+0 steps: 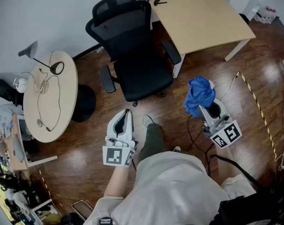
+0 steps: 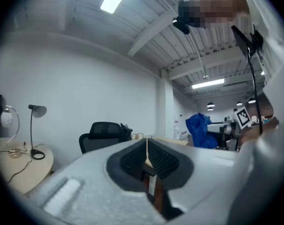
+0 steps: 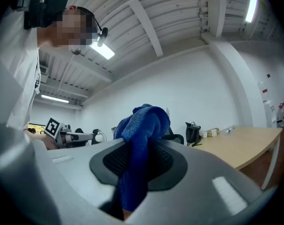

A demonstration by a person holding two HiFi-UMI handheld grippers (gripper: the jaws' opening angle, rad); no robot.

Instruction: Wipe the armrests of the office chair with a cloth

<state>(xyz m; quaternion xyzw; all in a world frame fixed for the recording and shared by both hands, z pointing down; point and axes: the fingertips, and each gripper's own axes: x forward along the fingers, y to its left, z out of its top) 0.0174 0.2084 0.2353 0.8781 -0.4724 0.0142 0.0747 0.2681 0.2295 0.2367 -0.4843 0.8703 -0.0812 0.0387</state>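
Observation:
A black mesh office chair stands ahead of me, facing me, with its left armrest and right armrest both bare. My right gripper is shut on a bunched blue cloth, held up in the air to the right of the chair; the cloth hangs between its jaws in the right gripper view. My left gripper is shut with nothing in it, pointing up in front of the chair's base. The chair also shows low in the left gripper view.
A round wooden table with a black desk lamp and cables stands left of the chair. A rectangular wooden desk stands behind it to the right. Yellow-black tape runs across the wood floor at right. My leg and shoe are between the grippers.

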